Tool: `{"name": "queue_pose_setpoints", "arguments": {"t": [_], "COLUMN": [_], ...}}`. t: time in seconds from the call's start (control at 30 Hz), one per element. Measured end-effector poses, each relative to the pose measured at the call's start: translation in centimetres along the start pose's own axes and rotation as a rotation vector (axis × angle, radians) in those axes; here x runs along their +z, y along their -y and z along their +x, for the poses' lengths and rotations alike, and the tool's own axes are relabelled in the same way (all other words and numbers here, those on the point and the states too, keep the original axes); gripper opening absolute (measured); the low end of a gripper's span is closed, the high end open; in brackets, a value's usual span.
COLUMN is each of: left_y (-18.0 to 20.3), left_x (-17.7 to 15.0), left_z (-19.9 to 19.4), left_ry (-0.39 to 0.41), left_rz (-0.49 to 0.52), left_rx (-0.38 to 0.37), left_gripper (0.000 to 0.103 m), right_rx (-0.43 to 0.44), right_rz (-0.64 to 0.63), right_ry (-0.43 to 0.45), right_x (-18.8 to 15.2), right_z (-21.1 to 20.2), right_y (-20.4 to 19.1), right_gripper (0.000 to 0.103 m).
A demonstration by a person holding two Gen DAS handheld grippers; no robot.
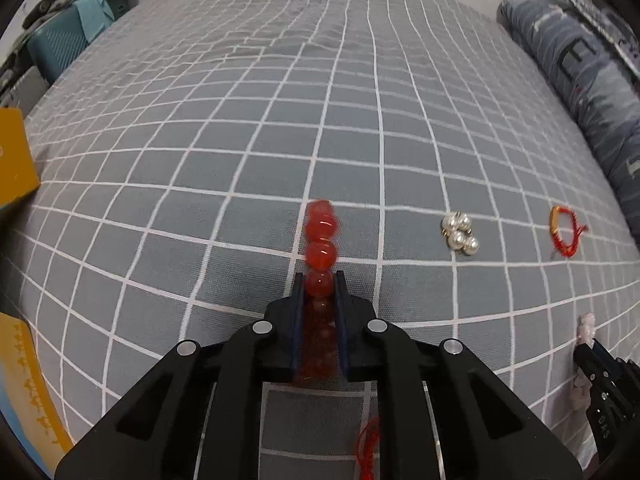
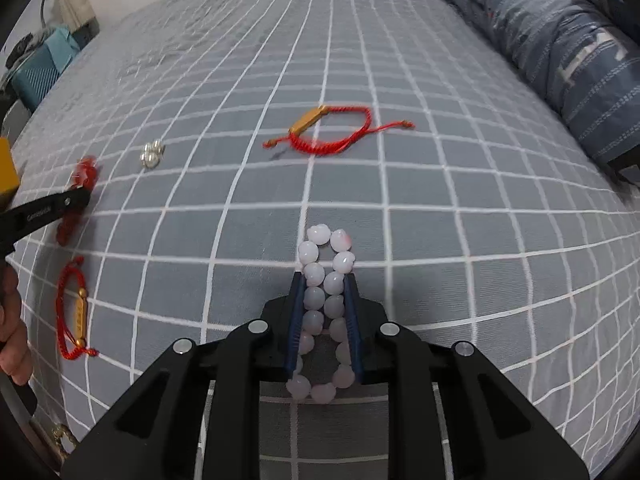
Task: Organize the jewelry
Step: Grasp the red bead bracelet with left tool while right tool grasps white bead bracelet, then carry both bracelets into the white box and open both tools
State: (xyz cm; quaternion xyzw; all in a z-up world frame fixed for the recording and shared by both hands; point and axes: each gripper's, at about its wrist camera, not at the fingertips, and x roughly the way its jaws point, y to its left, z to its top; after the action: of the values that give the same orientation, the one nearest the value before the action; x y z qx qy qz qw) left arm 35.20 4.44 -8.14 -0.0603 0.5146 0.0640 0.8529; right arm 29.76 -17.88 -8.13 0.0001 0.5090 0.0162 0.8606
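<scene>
My left gripper [image 1: 319,276] is shut on a red bead bracelet [image 1: 320,236], whose beads stick out past the fingertips above the grey checked bedsheet [image 1: 240,140]. My right gripper [image 2: 323,278] is shut on a pale pink bead bracelet [image 2: 324,264], squeezed into a narrow loop between the blue pads. A small cluster of pearls [image 1: 460,234] and a red cord bracelet with a gold bar [image 1: 564,232] lie to the right of the red beads. In the right wrist view that cord bracelet [image 2: 332,130] lies ahead, and a second red cord bracelet [image 2: 76,308] lies at the left.
A blue striped bundle of bedding [image 2: 560,40] runs along the bed's right side. A yellow box [image 1: 12,156] sits at the left edge, with teal items [image 1: 60,44] beyond the bed. A person's hand [image 2: 12,320] shows at the left.
</scene>
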Motion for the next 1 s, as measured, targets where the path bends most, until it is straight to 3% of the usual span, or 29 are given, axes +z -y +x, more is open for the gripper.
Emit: {"name": "queue_pose_setpoints", "arguments": {"t": [0.63, 1.0], "left_y": [0.5, 1.5], "left_x": [-0.4, -1.4], "left_z": [-2.7, -6.4], "left_ry": [0.04, 0.08], "left_rz": [0.023, 0.045], "left_rx": [-0.028, -0.041], "left_gripper": [0.013, 0.013], "right_rx": [0.015, 0.016], "right_rz": [0.015, 0.018], "right_ry": [0.067, 0.121], "right_x": [-0.1, -0.6], "right_z": [-3.0, -6.7], "right_y": [0.6, 0.5], "right_gripper": [0.018, 0.018]}}
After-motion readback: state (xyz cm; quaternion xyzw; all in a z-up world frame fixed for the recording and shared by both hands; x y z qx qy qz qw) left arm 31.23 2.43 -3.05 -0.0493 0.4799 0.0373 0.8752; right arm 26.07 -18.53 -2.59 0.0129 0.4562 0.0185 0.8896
